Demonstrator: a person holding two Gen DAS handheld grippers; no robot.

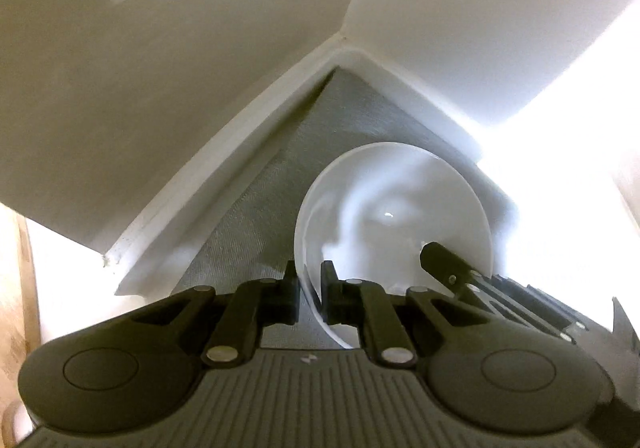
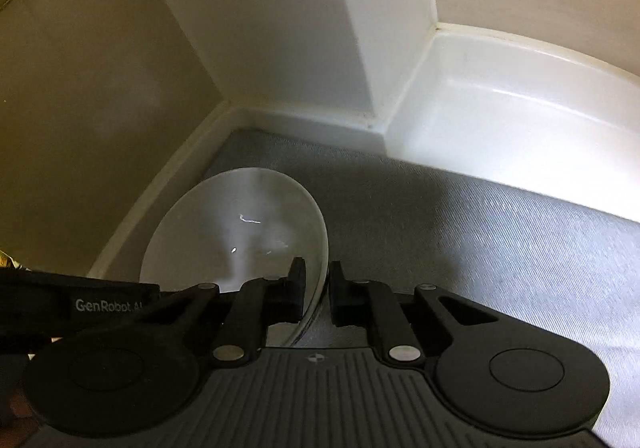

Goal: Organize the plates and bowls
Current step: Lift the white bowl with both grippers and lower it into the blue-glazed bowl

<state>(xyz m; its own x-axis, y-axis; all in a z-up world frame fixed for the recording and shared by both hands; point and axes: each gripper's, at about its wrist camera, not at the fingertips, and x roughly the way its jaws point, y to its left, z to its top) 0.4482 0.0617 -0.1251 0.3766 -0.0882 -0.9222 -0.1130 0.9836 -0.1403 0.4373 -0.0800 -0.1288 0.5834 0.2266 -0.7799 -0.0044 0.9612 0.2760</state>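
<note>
A white bowl (image 1: 384, 215) is held over a grey textured mat (image 1: 280, 183) inside a white cabinet corner. My left gripper (image 1: 310, 280) is shut on the bowl's left rim. My right gripper (image 2: 318, 280) is shut on the bowl's (image 2: 240, 224) right rim. In the left wrist view a finger of the right gripper (image 1: 444, 260) reaches over the bowl's right edge. In the right wrist view the left gripper's black body shows at the left edge. I cannot tell whether the bowl touches the mat.
White cabinet walls (image 1: 160, 67) and a white raised ledge (image 1: 224, 175) close in the corner behind the bowl. A bright white ledge (image 2: 500, 119) runs along the right in the right wrist view. The grey mat (image 2: 480, 240) stretches to the right of the bowl.
</note>
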